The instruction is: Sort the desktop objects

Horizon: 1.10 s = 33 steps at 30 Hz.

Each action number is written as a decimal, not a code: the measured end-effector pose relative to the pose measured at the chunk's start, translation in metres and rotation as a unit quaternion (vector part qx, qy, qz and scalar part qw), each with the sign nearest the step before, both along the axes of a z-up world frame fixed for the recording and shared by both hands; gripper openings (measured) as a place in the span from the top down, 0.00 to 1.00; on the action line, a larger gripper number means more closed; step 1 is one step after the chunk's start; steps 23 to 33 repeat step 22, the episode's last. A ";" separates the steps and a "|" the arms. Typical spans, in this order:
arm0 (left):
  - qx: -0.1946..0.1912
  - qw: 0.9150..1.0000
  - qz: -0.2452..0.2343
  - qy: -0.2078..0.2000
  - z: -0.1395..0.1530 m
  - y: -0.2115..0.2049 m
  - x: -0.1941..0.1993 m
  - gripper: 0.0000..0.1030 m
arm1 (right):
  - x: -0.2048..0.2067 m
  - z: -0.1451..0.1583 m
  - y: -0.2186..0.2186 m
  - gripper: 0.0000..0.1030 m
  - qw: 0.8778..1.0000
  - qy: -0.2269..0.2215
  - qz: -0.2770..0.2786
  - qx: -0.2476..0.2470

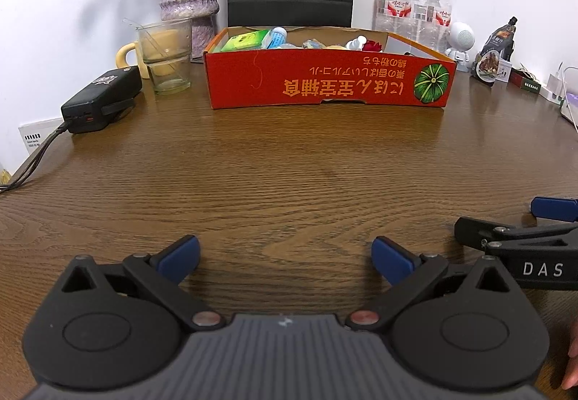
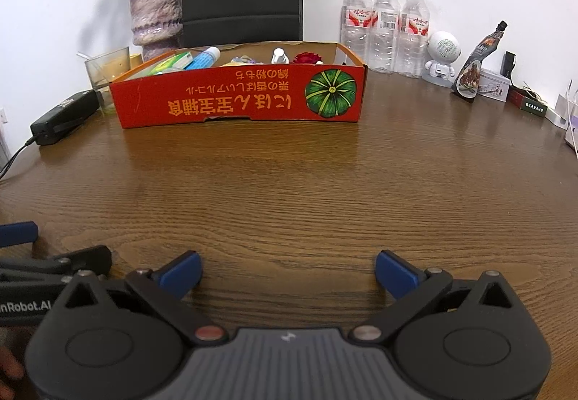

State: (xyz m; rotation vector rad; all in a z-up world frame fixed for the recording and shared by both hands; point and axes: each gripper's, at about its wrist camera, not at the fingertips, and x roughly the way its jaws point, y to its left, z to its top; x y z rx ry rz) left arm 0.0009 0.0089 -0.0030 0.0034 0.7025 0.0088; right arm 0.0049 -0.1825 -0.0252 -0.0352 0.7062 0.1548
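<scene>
Wood-grain table (image 1: 289, 161) is stretching bare beneath my left gripper (image 1: 285, 257) and right gripper (image 2: 288, 273); I am holding both with jaws spread wide, gripping nothing. Red box (image 1: 325, 82) is sitting well ahead, containing the sorted items.

A vase (image 2: 155, 17) of dried roses stands behind a glass (image 2: 107, 71). Three water bottles (image 2: 385, 26) line the wall beside a white toy robot (image 2: 441, 55).
</scene>
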 end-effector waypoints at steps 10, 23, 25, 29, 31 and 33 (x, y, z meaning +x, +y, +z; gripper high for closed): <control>0.000 1.000 0.000 -0.001 -0.001 0.000 -0.001 0.00 | 0.000 0.000 0.000 0.00 1.000 0.000 0.000 0.000; -0.001 1.000 0.000 -0.001 -0.001 -0.001 -0.002 0.00 | 0.002 0.000 0.000 0.00 1.000 0.000 0.000 0.000; -0.001 1.000 0.000 -0.001 -0.001 -0.001 -0.002 0.00 | 0.002 0.000 0.000 0.00 1.000 0.000 0.000 0.000; -0.001 1.000 0.000 -0.001 -0.001 -0.001 -0.002 0.00 | 0.002 0.000 0.000 0.00 1.000 0.000 0.000 0.000; -0.001 1.000 0.000 -0.001 -0.001 -0.001 -0.002 0.00 | 0.002 0.000 0.000 0.00 1.000 0.000 0.000 0.000; -0.001 1.000 0.000 -0.001 -0.001 -0.001 -0.002 0.00 | 0.002 0.000 0.000 0.00 1.000 0.000 0.000 0.000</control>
